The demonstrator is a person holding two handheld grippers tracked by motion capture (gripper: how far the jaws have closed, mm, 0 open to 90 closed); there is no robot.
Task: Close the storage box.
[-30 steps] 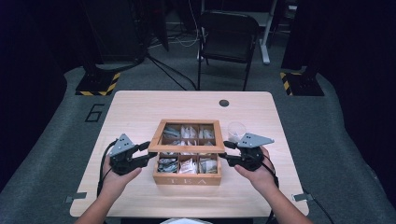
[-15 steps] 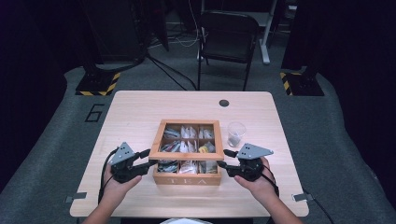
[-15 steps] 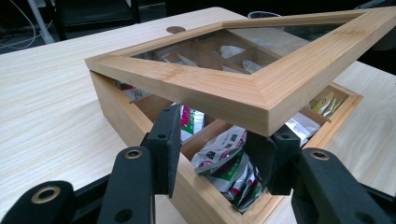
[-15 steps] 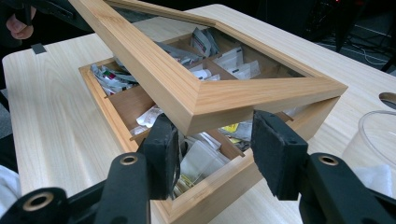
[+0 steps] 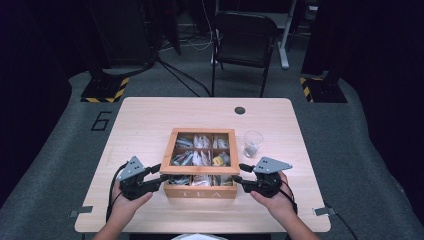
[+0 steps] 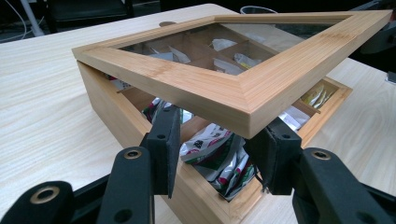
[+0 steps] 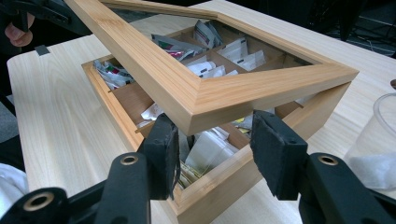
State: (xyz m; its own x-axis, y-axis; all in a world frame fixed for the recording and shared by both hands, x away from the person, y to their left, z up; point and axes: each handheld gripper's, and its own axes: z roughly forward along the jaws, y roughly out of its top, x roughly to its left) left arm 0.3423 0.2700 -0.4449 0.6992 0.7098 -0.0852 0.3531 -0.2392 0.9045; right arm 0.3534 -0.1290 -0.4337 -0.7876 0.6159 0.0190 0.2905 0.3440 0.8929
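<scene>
A wooden tea box (image 5: 200,192) stands mid-table, its compartments full of tea bags (image 6: 210,154). Its glass-paned lid (image 5: 202,171) is hinged at the back and its front edge is raised a little. My left gripper (image 5: 162,176) is at the lid's front left corner. My right gripper (image 5: 239,175) is at the front right corner. In the left gripper view the lid corner (image 6: 247,112) lies on top of my left gripper (image 6: 219,140), whose pads stand apart beneath it. In the right gripper view the other corner (image 7: 201,107) lies the same way over my right gripper (image 7: 217,140).
A clear plastic cup (image 5: 252,144) with something pale in it stands just right of the box. A small dark disc (image 5: 240,110) sits near the table's far edge. A black chair (image 5: 245,35) stands beyond the table.
Both grippers have come down and toward the near edge of the table. The lid's front edge has sunk with them, closer to the box.
</scene>
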